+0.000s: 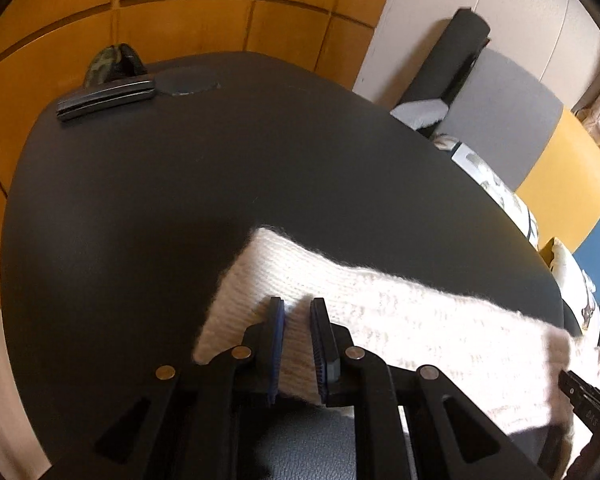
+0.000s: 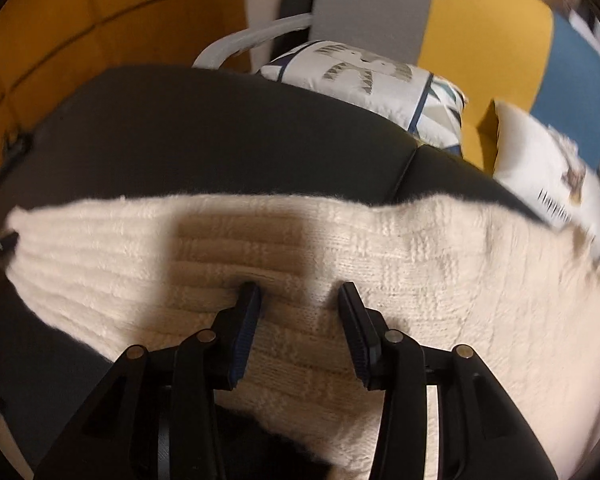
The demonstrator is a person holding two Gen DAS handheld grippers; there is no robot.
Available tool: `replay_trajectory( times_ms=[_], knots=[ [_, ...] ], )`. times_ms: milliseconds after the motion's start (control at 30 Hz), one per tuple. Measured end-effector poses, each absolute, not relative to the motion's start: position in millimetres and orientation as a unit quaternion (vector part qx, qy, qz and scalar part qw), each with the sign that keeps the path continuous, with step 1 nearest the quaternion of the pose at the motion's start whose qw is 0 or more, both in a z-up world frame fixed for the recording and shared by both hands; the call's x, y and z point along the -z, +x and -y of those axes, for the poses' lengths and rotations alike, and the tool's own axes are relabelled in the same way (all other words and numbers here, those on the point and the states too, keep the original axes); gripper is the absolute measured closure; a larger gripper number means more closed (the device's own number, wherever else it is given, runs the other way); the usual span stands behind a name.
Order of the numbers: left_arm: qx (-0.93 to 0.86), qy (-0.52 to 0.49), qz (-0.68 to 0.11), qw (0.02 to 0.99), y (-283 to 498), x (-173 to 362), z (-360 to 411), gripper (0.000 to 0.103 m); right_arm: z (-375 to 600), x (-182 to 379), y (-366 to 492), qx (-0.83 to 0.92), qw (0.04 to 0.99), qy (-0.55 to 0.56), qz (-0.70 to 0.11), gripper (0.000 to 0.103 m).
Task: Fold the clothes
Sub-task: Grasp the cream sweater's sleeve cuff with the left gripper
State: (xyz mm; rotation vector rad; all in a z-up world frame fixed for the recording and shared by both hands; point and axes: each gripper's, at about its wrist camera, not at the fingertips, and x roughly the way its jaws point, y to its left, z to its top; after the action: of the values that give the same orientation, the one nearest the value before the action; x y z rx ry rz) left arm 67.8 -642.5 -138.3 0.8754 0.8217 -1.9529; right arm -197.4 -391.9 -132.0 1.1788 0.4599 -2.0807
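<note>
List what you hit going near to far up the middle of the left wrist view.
left gripper → cream knit garment → bare black table → round grey patch → orange panelled wall.

I am seeing the knit sweater [image 1: 380, 320] lying on the near part of the table [image 1: 180, 200], stretching rightward toward its edge. At the table's far left corner a clip [image 1: 106, 98] is resting. Beyond the right edge, cushions [image 2: 364, 80] are sitting on a sofa [image 1: 508, 120].
</note>
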Motion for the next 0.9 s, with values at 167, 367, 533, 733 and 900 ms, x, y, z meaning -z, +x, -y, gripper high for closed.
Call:
replay_trajectory(
  times_ms=[167,367,533,733,900],
  knots=[
    [0.766,0.282,-0.421,0.395,129,129,657,0.085,419,126,-191,0.788,0.364,0.465,-0.174,0.057],
    [0.769,0.238,-0.49,0.335,192,133,702,0.084,403,113,-182,0.779,0.411,0.454,-0.134,0.057],
    [0.769,0.269,-0.511,0.273,189,150,718,0.083,391,100,-161,0.741,0.485,0.457,-0.084,0.056],
    [0.753,0.256,-0.556,0.241,196,164,724,0.083,403,108,-156,0.735,0.479,0.47,-0.095,0.056],
    [0.757,0.267,-0.553,0.222,201,161,727,0.083,403,106,-153,0.739,0.478,0.464,-0.099,0.056]
  ],
)
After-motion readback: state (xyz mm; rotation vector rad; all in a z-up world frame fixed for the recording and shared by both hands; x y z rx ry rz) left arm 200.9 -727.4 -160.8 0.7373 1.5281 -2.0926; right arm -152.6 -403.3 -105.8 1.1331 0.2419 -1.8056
